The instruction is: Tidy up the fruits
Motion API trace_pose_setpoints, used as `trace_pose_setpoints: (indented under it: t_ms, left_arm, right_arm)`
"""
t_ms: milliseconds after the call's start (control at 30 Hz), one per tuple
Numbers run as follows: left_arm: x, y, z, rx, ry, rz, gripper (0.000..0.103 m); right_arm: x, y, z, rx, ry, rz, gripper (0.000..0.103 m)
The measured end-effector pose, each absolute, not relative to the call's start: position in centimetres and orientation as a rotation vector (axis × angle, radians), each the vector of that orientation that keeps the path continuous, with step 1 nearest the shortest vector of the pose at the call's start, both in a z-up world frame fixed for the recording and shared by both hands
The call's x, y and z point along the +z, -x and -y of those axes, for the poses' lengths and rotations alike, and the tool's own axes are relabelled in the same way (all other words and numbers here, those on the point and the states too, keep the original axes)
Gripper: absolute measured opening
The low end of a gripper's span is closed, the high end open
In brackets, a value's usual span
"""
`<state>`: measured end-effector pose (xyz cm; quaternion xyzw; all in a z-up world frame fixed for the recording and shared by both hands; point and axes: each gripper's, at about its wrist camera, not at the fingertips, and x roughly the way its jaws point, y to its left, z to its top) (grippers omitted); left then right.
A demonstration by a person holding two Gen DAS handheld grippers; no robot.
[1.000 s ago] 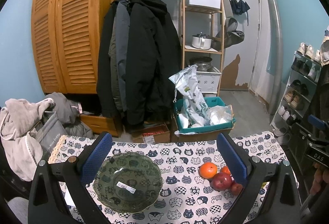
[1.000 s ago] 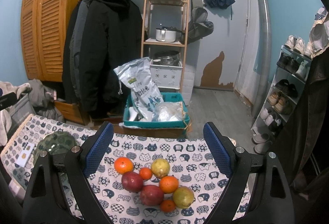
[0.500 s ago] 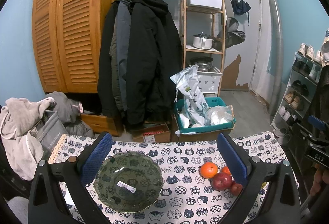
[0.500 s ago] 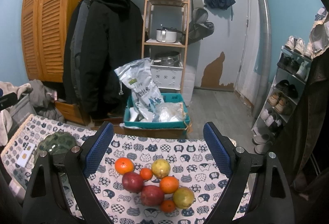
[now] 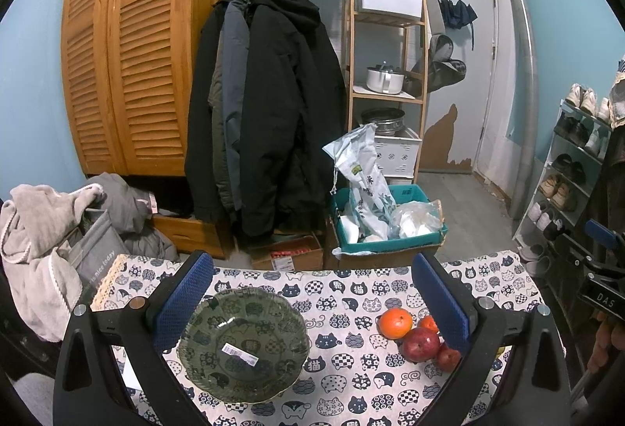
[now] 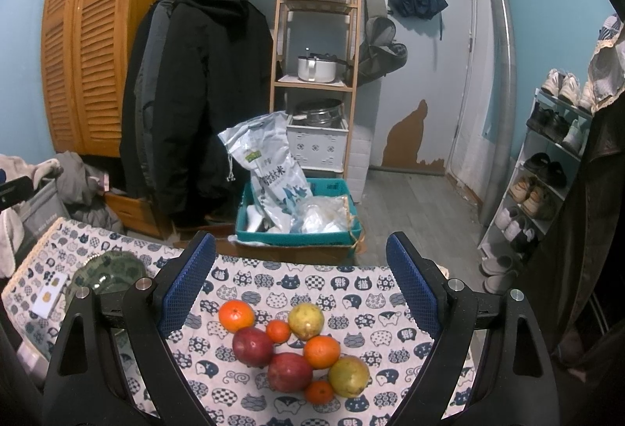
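Observation:
A green glass bowl [image 5: 244, 344] with a white sticker sits empty on the cat-print tablecloth [image 5: 343, 379], below my open, empty left gripper [image 5: 308, 303]. It also shows at the left of the right wrist view [image 6: 105, 275]. Several fruits lie in a cluster under my open, empty right gripper [image 6: 300, 283]: an orange [image 6: 236, 316], a red apple [image 6: 252, 346], a second red apple [image 6: 290, 372], a yellow fruit [image 6: 306, 318] and others. In the left wrist view the orange [image 5: 395, 323] and apple [image 5: 421, 344] lie right of the bowl.
A small card [image 6: 49, 295] lies left of the bowl. Beyond the table's far edge stand a teal crate [image 6: 297, 227] with bags, hanging coats [image 5: 265, 113], a wooden shelf [image 6: 316, 74] and a shoe rack [image 6: 547, 172]. Clothes [image 5: 43, 230] pile at the left.
Both views have shifted very slightly; the bowl, the fruits and both grippers stay as they were.

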<state>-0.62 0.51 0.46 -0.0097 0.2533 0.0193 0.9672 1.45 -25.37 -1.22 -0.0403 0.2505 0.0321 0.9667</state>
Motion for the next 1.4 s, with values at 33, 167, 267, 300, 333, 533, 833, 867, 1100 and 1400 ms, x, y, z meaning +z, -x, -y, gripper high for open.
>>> trace_pose_setpoints:
  t_ms: [33,167,267,300,333,533,833,867,1100,1400]
  left_arm:
    - [0.5,0.7,-0.5,0.04,0.02,-0.511,0.103]
    - [0.6,0.8,-0.3,0.039,0.02,-0.509,0.103]
    - [0.6,0.8,-0.4,0.037,0.022,-0.509,0.103]
    - [0.6,0.8,-0.4,0.038,0.022,-0.509,0.103]
    - [0.6,0.8,-0.4,0.039,0.022,-0.51,0.103]
    - [0.6,0.8,-0.4,0.04,0.022,-0.51,0.103]
    - [0.7,0.8,-0.5,0.04,0.023,-0.509,0.103]
    - [0.7,0.8,-0.5,0.039,0.024,-0.508,0.103]
    - [0.8,1.0,-0.7,0.043,0.027,-0.505,0.103]
    - [0.7,0.9,-0.6,0.034,0.03,-0.513,0.102]
  right_arm:
    - [-1.2,-1.4,25.4,0.065,0.081,-0.507,0.087]
    - [-1.1,-1.4,25.4,0.065,0.081,-0.506,0.087]
    - [-1.1,-1.4,25.3,0.064,0.082,-0.506,0.087]
    - [-1.1,-1.4,25.3,0.065,0.082,-0.506,0.087]
    - [-1.1,-1.4,25.3,0.065,0.082,-0.506,0.087]
    - [-1.0,-1.4,25.2,0.065,0.084,-0.505,0.087]
    - [-1.0,-1.2,24.8,0.065,0.089,-0.506,0.087]
    - [-1.1,-1.2,24.9,0.064,0.088,-0.505,0.087]
    - [-1.0,-1.6,24.4,0.069,0.09,-0.512,0.087]
    - [-1.5,-1.4,24.8,0.061,0.085,-0.518,0.087]
